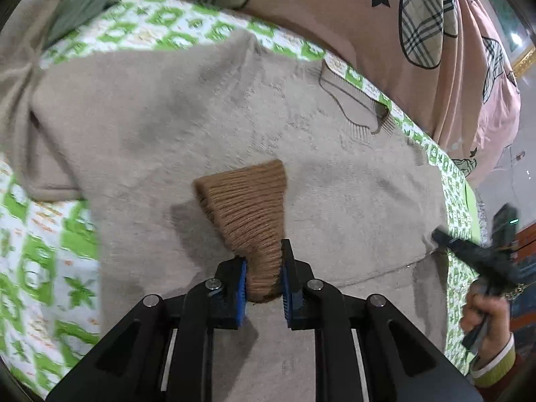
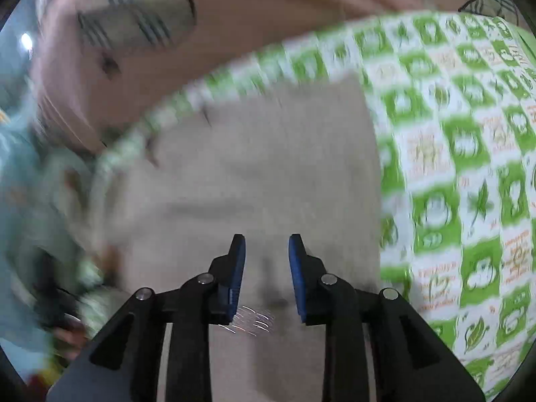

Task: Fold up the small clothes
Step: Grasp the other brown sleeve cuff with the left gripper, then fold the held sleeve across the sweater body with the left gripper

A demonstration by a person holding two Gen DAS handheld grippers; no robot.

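A small beige knit sweater (image 1: 207, 124) lies spread on a green-and-white patterned cloth (image 1: 43, 234). My left gripper (image 1: 264, 264) is shut on the sweater's brown ribbed cuff (image 1: 249, 201) and holds it over the sweater's body. The neckline (image 1: 355, 100) shows at the upper right. My right gripper (image 2: 267, 251) is open and empty above the beige sweater (image 2: 261, 167); that view is blurred. The right gripper also shows at the right edge of the left wrist view (image 1: 475, 251), held in a hand.
The person in a pink top with plaid patches (image 1: 402, 16) stands close behind the table's far edge. The patterned cloth (image 2: 469, 167) stretches to the right of the sweater. A grey-green cloth (image 1: 77, 6) lies at the far left.
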